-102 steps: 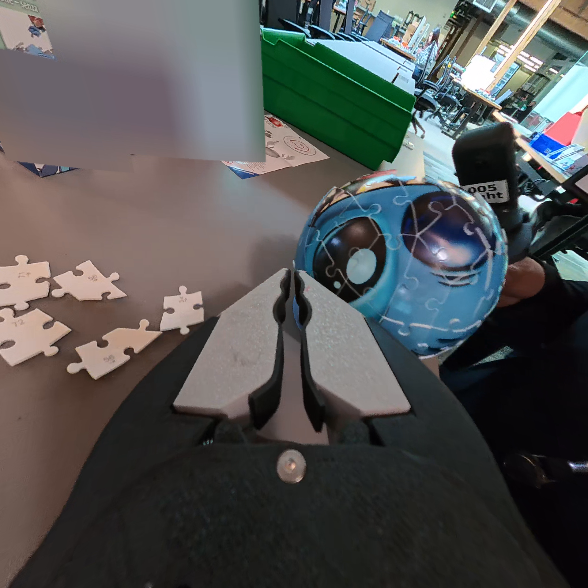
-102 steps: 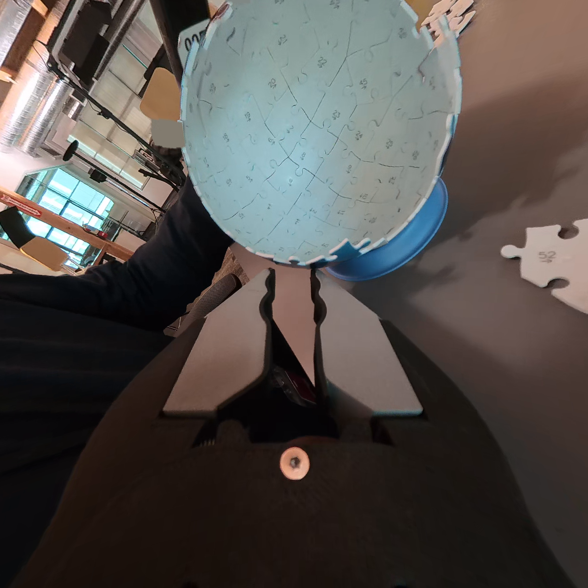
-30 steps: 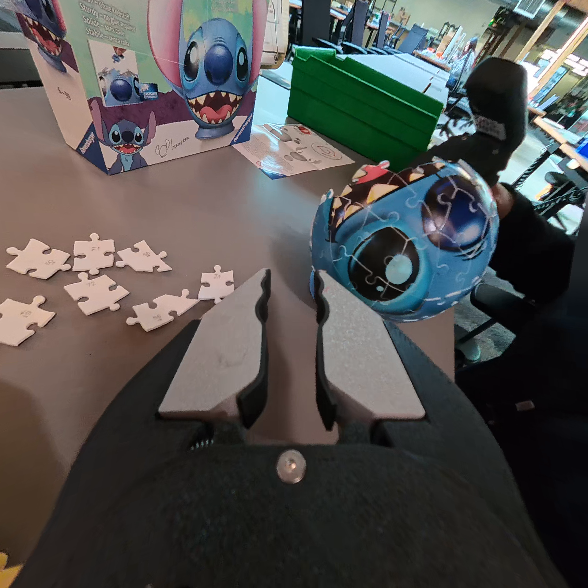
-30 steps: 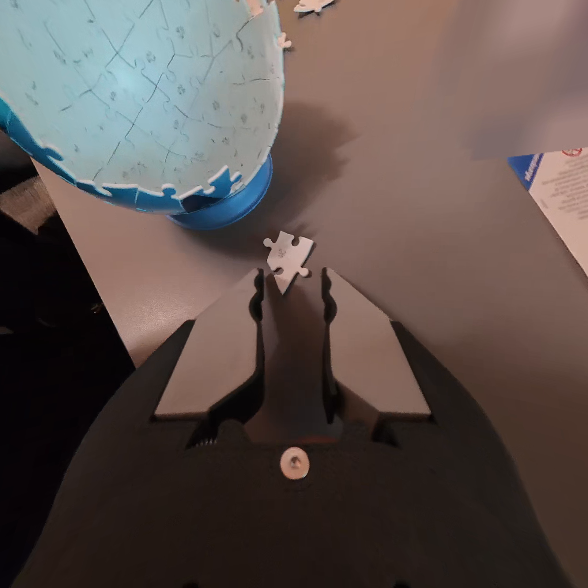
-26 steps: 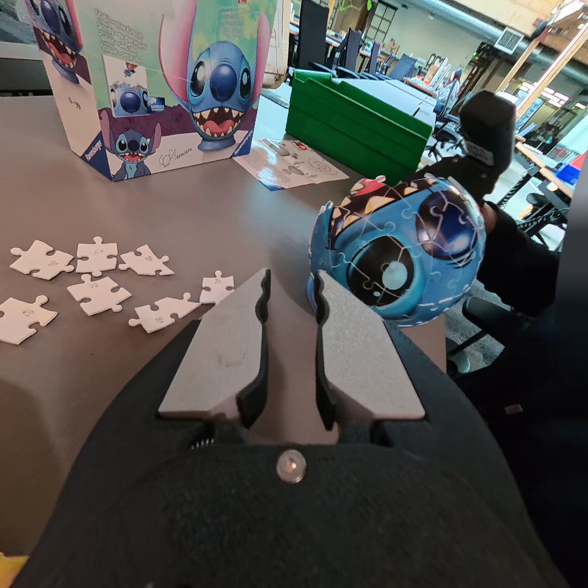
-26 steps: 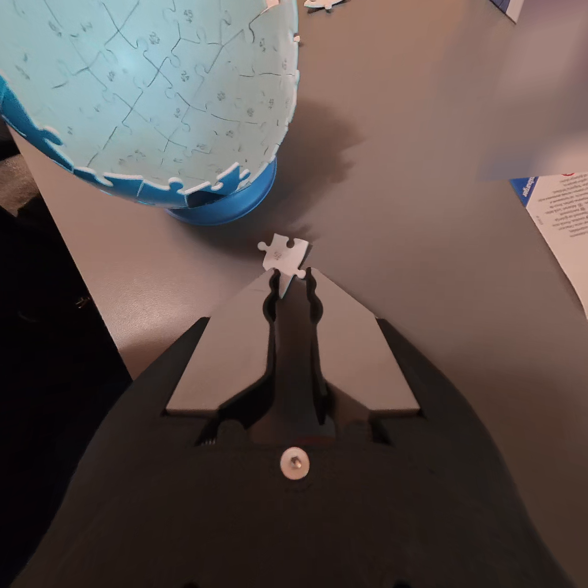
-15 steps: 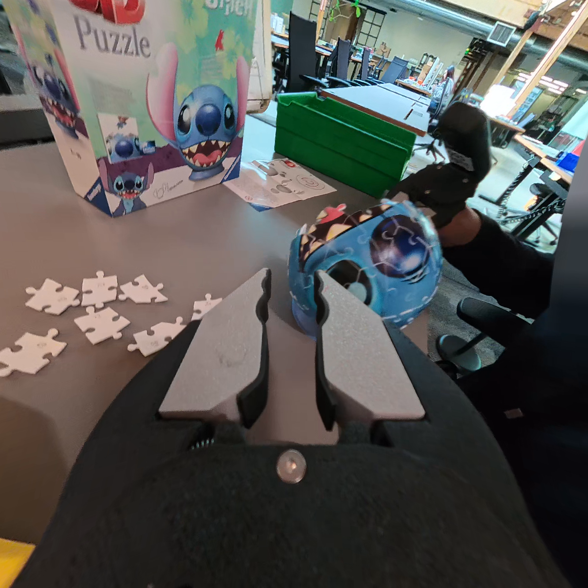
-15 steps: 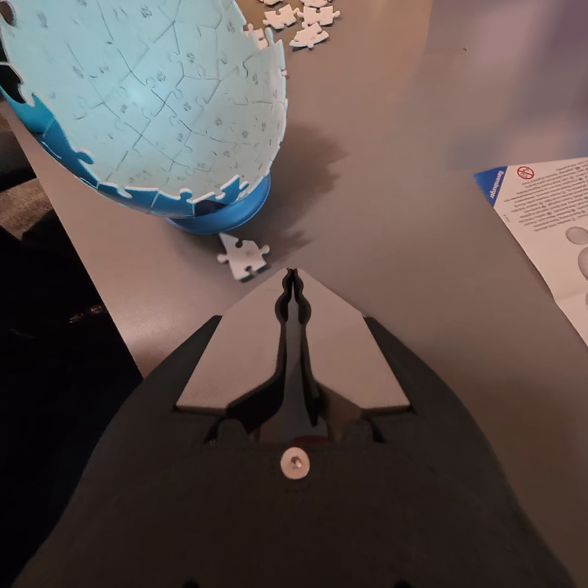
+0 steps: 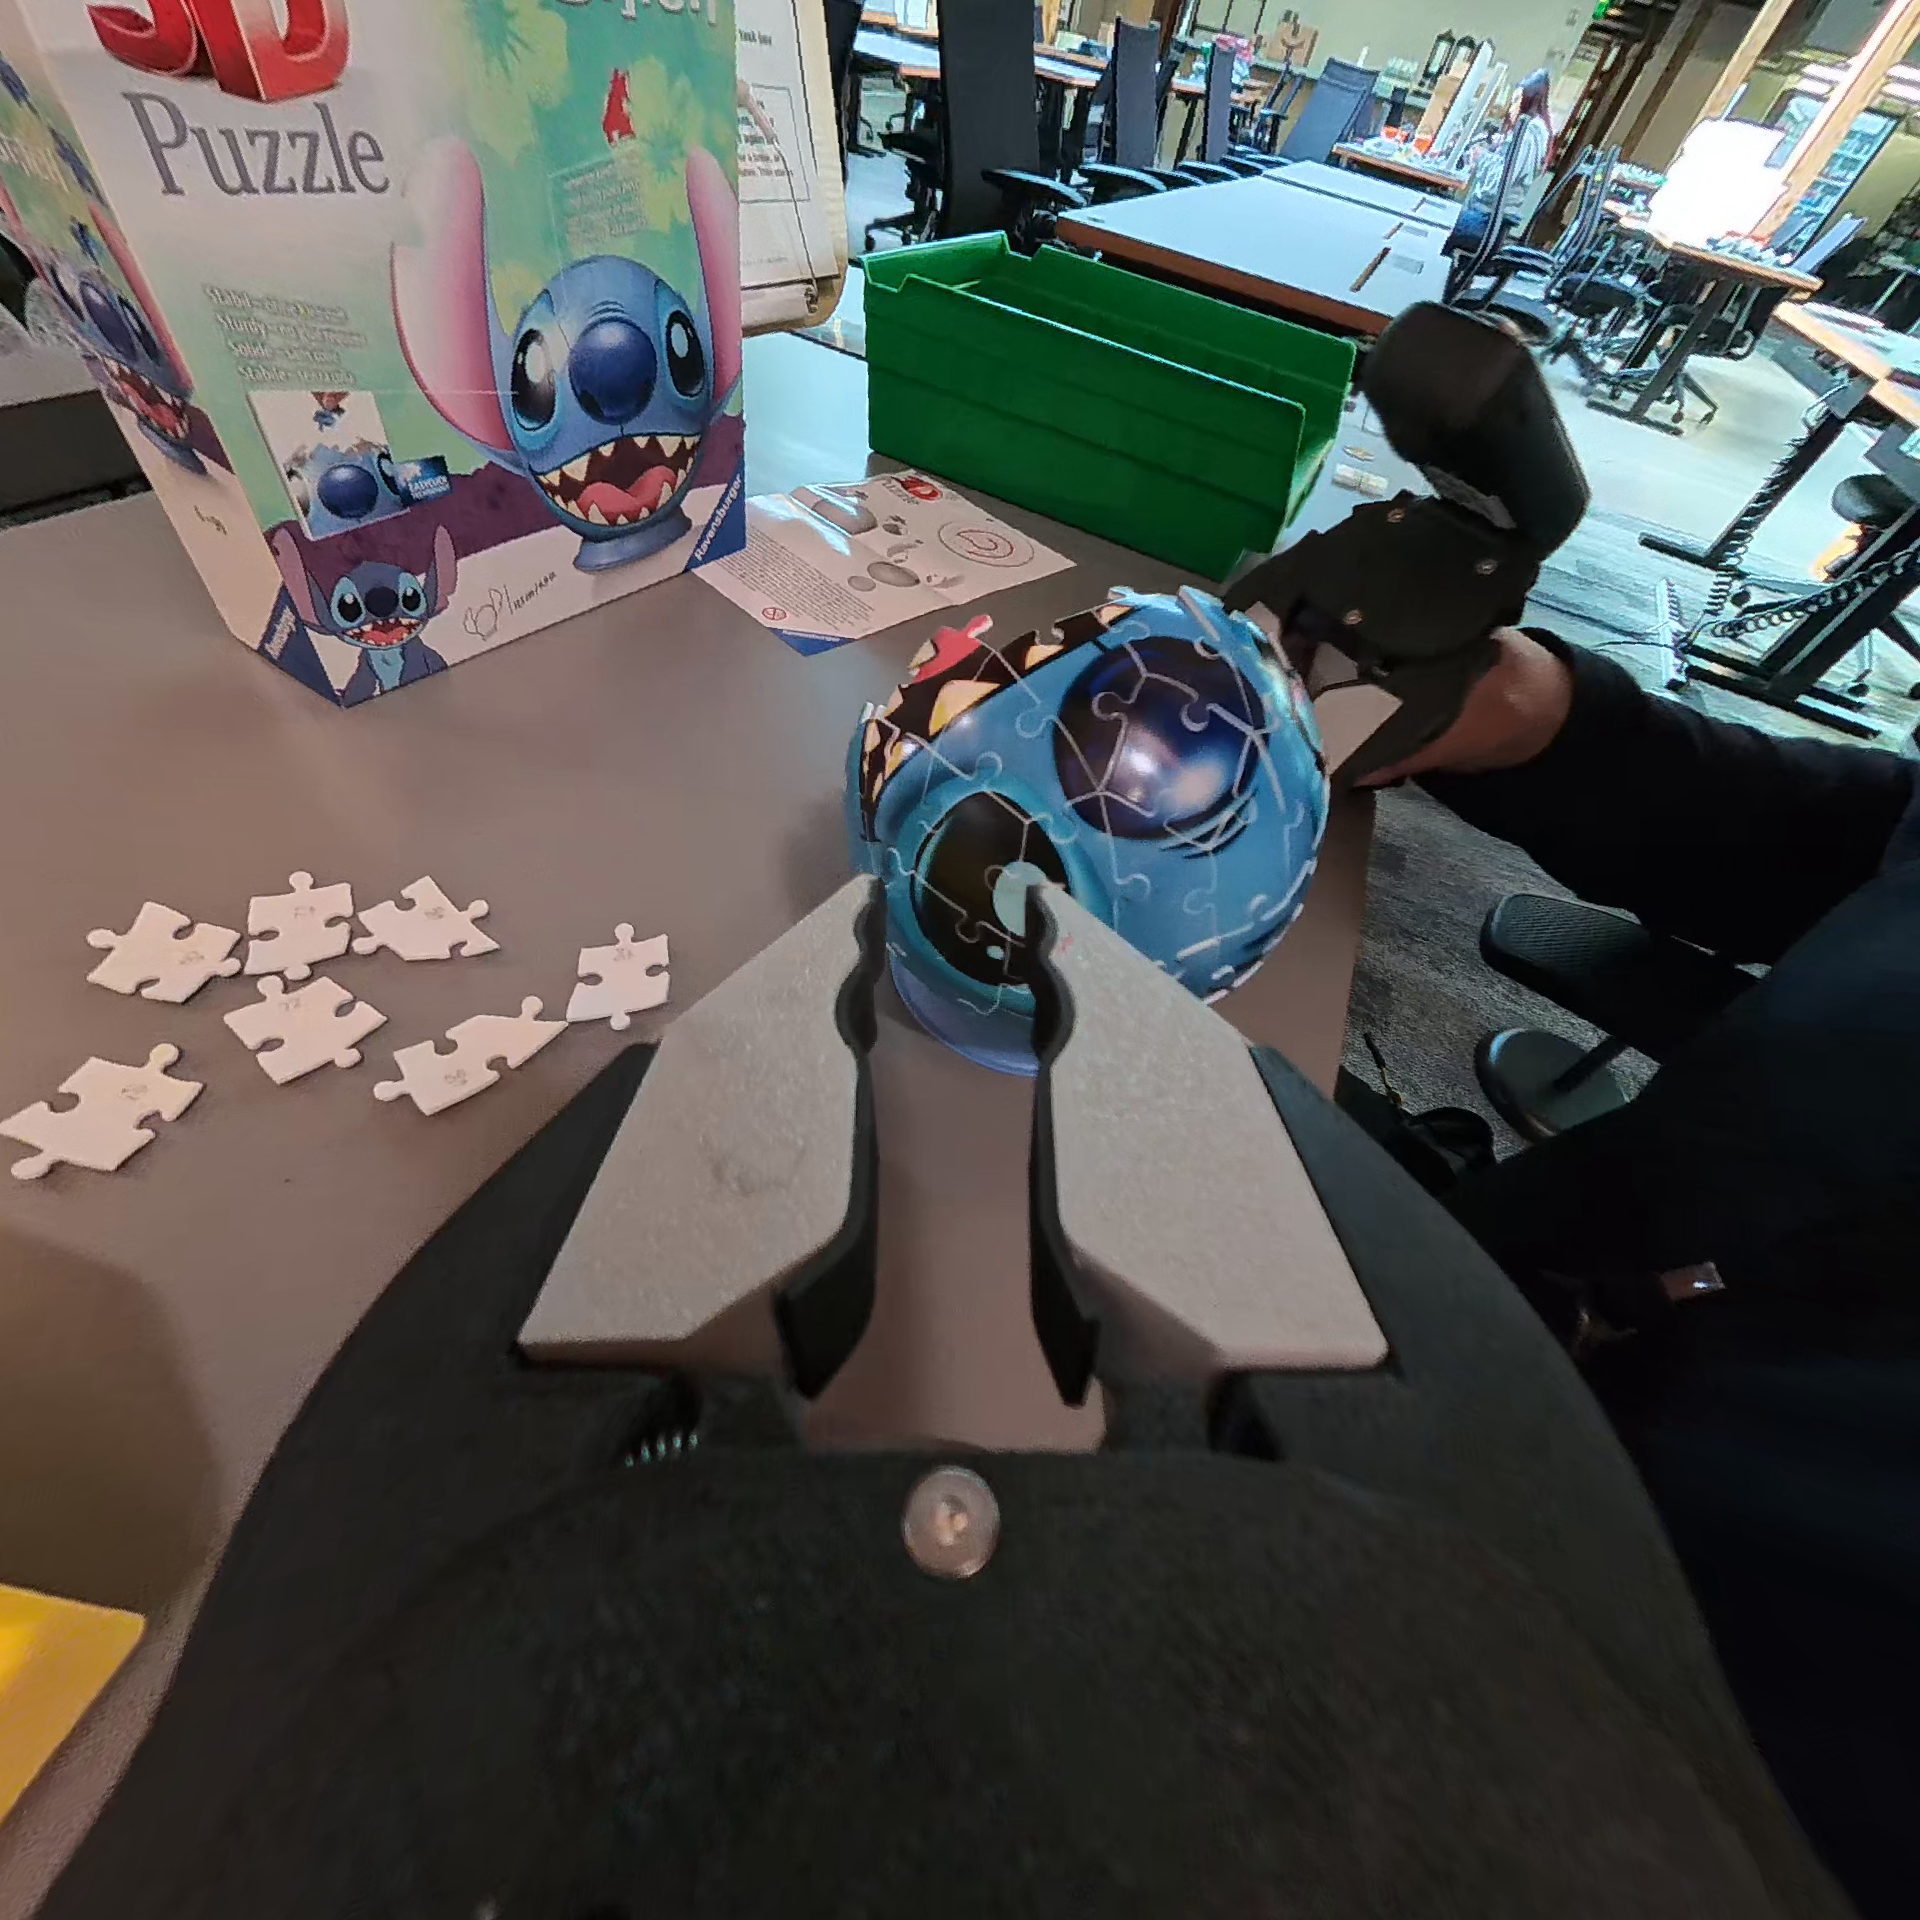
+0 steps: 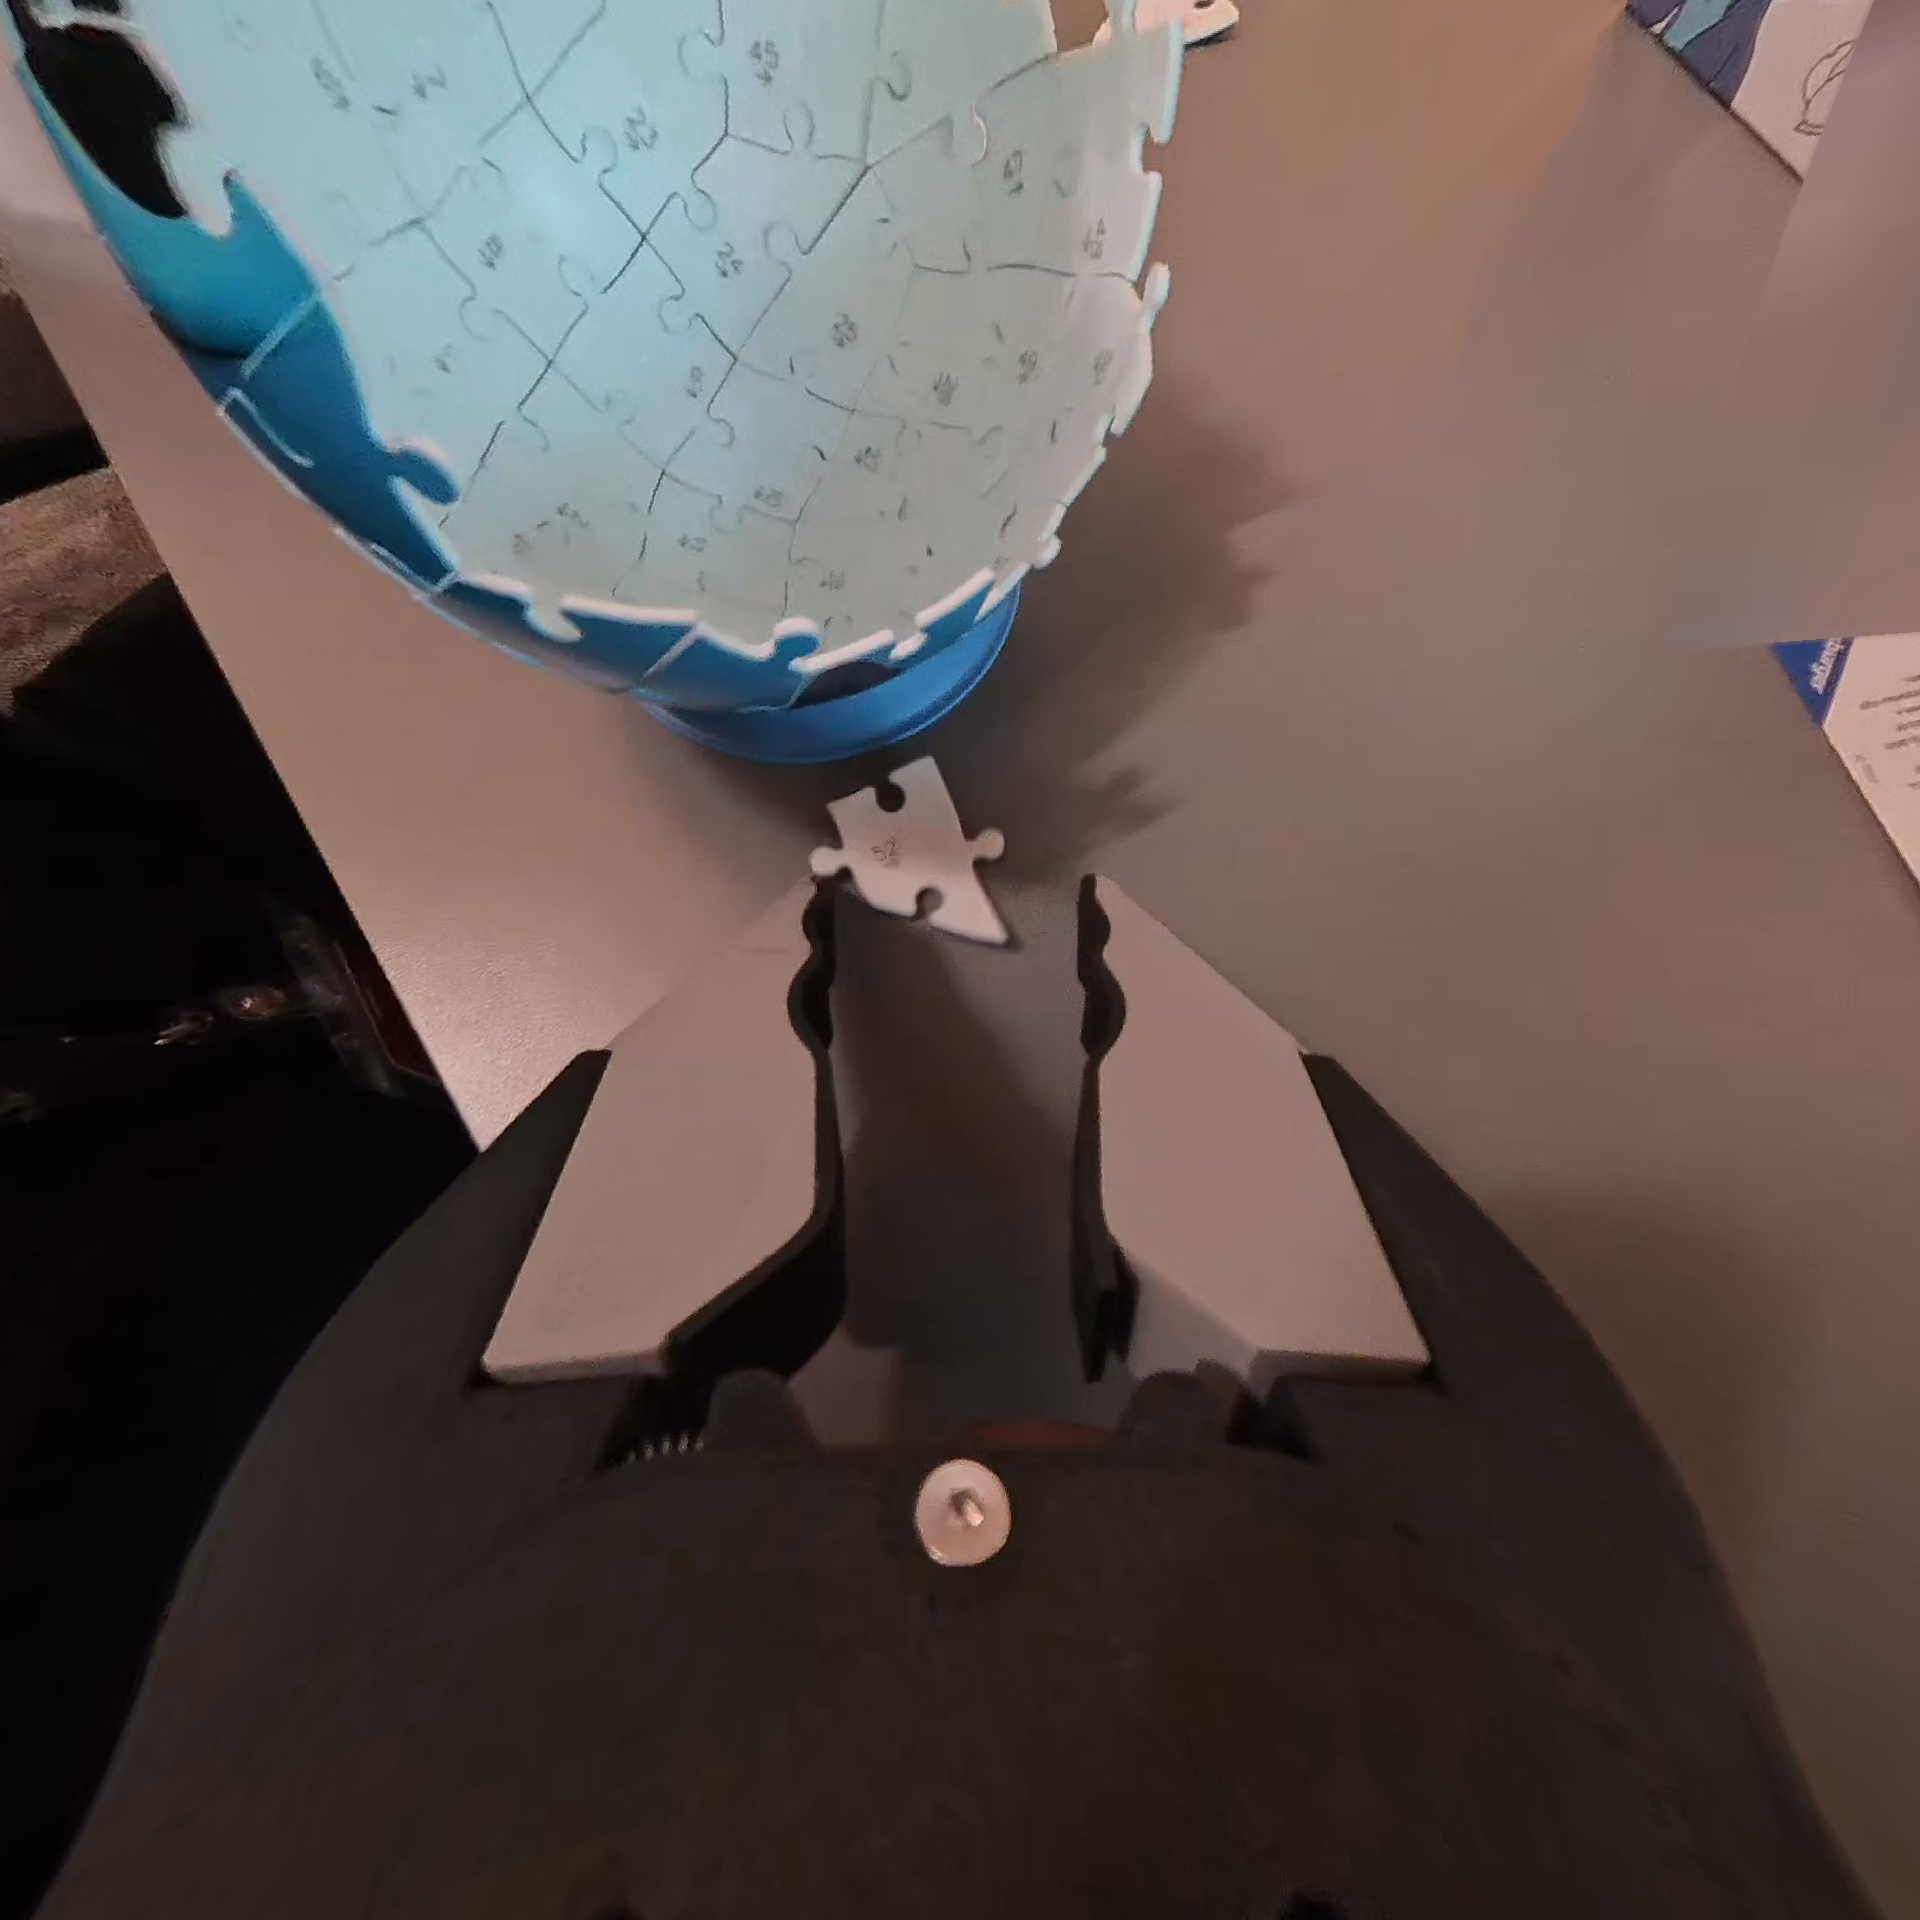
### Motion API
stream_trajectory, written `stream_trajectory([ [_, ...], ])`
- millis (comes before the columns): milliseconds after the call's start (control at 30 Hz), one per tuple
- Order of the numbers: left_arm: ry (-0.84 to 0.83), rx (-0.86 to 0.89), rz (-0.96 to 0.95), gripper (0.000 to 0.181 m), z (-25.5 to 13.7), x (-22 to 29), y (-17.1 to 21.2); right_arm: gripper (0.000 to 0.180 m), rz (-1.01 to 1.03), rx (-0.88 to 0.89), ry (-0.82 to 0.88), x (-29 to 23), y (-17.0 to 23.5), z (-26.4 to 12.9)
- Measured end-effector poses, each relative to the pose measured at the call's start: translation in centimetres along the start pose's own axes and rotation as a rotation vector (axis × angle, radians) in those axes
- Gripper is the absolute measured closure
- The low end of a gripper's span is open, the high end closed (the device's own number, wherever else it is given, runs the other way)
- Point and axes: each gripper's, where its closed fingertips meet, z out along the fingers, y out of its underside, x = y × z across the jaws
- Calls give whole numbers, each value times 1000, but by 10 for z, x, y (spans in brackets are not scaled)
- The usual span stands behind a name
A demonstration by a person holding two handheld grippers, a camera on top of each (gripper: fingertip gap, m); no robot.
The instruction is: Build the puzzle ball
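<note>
Since half a second ago your right gripper point(image 10: 951, 894) went from pinched shut to jaws apart, and the loose puzzle piece point(image 10: 920, 868) now lies flat on the grey table point(image 9: 582, 748) right at its tips, gripped by nothing. Your left gripper point(image 9: 951, 914) has backed off a bit; jaws apart, empty, aimed at the ball.

Puzzle ball point(image 9: 1091, 821): sits on its blue ring stand point(image 10: 883, 707) near the table edge, touching neither gripper. Roughly half the shell is built, as far as I can judge: the eye side is closed, the far side is wide open, pale interior showing in the right wrist view.

Left to fit: seven white pieces point(image 9: 301, 997) face down to the left, plus the one at your right tips.

Green bin point(image 9: 1091, 405): no contents visible from here. Puzzle box point(image 9: 416, 312) upright behind, leaflet point(image 9: 883, 566) beside it.
</note>
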Motion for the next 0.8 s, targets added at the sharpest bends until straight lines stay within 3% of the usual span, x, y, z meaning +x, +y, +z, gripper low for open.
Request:
stream_trajectory([
  [100, 4, 0, 2, 156, 1, 3, 1, 127, -37, -7, -32, -4, -1, 2],
  [133, 5, -1, 3, 156, 1, 3, 2, 132, -68, -7, -44, -6, -1, 2],
  [200, 5, -4, -1, 156, 1, 3, 3, 163, -96, -1, -73, -8, -1, 1],
  [600, 13, 8, -5, 157, -3, 5, 1, 166, -56, 16, -14, 2, -3, -4],
  [633, 14, 12, 0, 157, -4, 6, -2, 180, -60, 27, -10, 3, -5, -8],
  [800, 52, 30, 26, 157, -7, 17, -21, 180, -23, 51, -17, 7, -7, -19],
])
